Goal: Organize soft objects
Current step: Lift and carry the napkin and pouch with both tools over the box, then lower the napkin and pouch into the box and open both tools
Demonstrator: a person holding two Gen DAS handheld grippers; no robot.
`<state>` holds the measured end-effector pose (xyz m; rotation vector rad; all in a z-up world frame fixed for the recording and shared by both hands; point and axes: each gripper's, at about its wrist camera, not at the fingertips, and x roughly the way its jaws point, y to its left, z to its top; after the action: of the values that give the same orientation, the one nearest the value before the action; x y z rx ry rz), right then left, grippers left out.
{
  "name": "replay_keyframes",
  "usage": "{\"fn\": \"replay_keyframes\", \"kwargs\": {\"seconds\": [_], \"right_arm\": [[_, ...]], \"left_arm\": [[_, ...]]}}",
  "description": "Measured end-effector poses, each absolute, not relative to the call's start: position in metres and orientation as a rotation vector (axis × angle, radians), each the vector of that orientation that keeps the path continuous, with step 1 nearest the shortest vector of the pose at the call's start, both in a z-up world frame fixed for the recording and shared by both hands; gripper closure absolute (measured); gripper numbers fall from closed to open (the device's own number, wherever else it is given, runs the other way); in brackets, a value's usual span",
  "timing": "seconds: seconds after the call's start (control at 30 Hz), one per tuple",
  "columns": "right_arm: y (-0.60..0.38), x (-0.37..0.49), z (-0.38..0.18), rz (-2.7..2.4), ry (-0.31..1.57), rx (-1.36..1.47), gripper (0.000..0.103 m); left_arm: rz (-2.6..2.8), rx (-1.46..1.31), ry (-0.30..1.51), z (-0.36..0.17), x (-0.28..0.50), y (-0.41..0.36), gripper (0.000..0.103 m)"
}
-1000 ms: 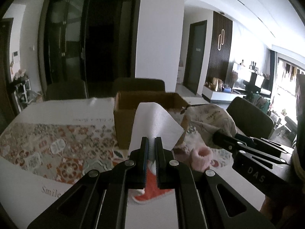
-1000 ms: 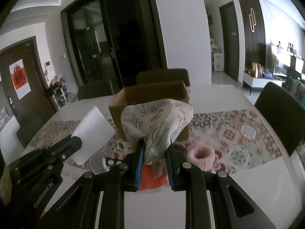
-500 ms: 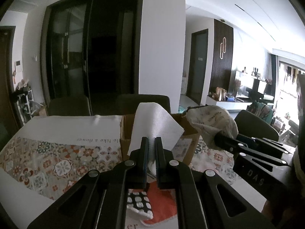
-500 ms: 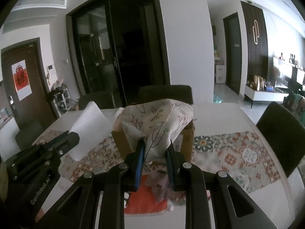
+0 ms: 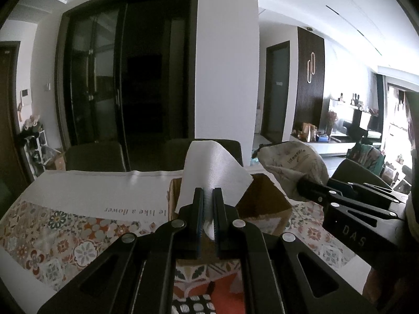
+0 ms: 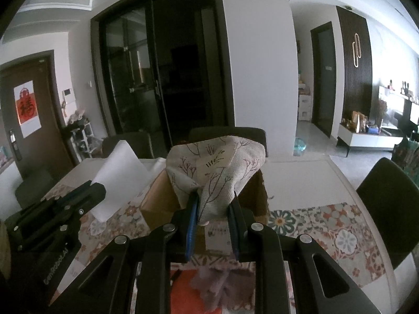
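Observation:
My left gripper point(image 5: 208, 192) is shut on a white cloth point(image 5: 209, 170) and holds it up over the near edge of an open cardboard box point(image 5: 264, 204). My right gripper point(image 6: 213, 200) is shut on a beige cloth with a twig print point(image 6: 217, 164), held above the same box point(image 6: 159, 201). The white cloth point(image 6: 117, 172) and left gripper also show at the left of the right wrist view. The beige cloth point(image 5: 296, 164) shows at the right of the left wrist view. The inside of the box is hidden.
The box stands on a table with a floral patterned runner point(image 5: 52, 238). An orange cloth point(image 5: 222, 290) and a black-and-white patterned piece point(image 5: 193, 307) lie below the left gripper. A mauve soft item point(image 6: 217, 285) lies below the right gripper. Dark chairs point(image 6: 387, 209) surround the table.
Both grippers have risen and moved forward toward the box with their cloths. The pink sock has dropped out of view below them.

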<state>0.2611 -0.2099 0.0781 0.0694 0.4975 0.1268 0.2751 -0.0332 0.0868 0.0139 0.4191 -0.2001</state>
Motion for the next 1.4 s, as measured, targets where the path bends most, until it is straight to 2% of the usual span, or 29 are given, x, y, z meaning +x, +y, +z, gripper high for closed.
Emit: {"fn": "replay_keyframes", "kwargs": {"seconds": [0.4,1.0,1.13,1.2,1.23,1.3,1.33,1.4], "right_arm": [[-0.21,0.314,0.064,0.141,0.544,0.04,0.08],[-0.218,0.391,0.001,0.166,0.721,0.081,0.079],[-0.221,0.4,-0.011,0.18,0.766,0.107,0.076],[-0.223,0.401,-0.015,0.178,0.773,0.103,0.073],[-0.223,0.4,-0.016,0.176,0.768,0.101,0.069],[-0.223,0.401,-0.013,0.169,0.756,0.093,0.061],[-0.222,0.4,-0.011,0.16,0.745,0.082,0.054],[-0.221,0.398,-0.007,0.147,0.73,0.059,0.052]], "left_arm": [[-0.207,0.029,0.466,0.075,0.331,-0.044,0.094],[-0.236,0.061,0.663,0.016,0.41,-0.067,0.094],[-0.246,0.067,0.698,0.008,0.415,-0.072,0.092],[-0.244,0.072,0.704,0.006,0.415,-0.073,0.086],[-0.24,0.075,0.704,0.005,0.414,-0.073,0.08],[-0.241,0.078,0.696,0.006,0.412,-0.073,0.073],[-0.235,0.08,0.694,0.007,0.411,-0.073,0.072],[-0.229,0.081,0.691,0.009,0.409,-0.068,0.072]]}}
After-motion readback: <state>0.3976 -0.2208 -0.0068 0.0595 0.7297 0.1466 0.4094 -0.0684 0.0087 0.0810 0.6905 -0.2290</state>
